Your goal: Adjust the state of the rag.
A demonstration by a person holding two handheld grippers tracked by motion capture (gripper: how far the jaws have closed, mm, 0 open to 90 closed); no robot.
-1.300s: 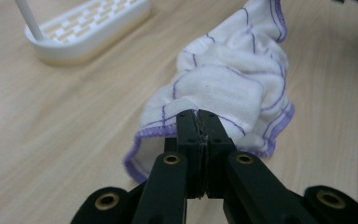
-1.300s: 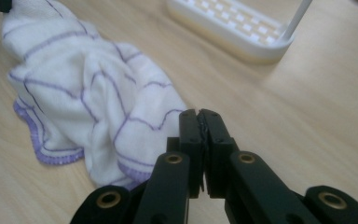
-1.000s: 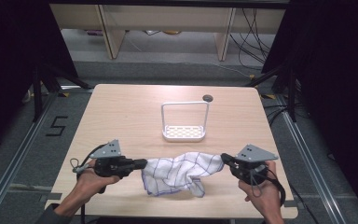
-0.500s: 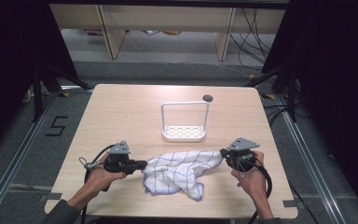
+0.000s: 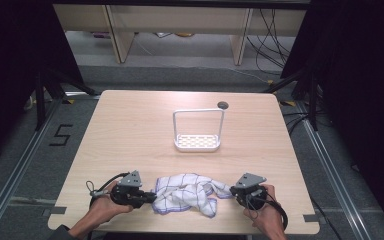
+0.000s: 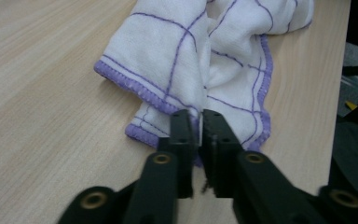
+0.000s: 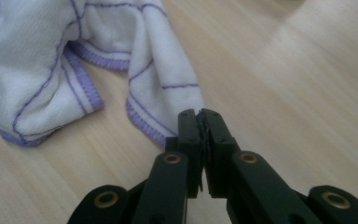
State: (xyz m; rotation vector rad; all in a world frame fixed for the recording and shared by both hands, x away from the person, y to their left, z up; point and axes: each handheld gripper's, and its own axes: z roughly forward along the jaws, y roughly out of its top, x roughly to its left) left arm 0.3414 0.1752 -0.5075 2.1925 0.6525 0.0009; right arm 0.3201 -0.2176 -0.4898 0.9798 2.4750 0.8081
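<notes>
Two tools pinch opposite ends of a white checked cloth lying bunched on the counter: the left tool grips a purple-hemmed edge, the right tool a corner. Since a second ago both hands have drawn nearer together, slackening the cloth between them, perhaps for folding. Beyond the tools stands a white rack.

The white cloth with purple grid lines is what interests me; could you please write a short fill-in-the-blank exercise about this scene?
1. The left claw is shut on the hem of the white cloth with purple grid lines, and the right claw grips its other ____.
2. The cloth lies ____ on the light wooden table, not spread flat.
3. The white wire rack stands ____ the cloth, untouched.

Missing words: end; crumpled; beyond
</notes>
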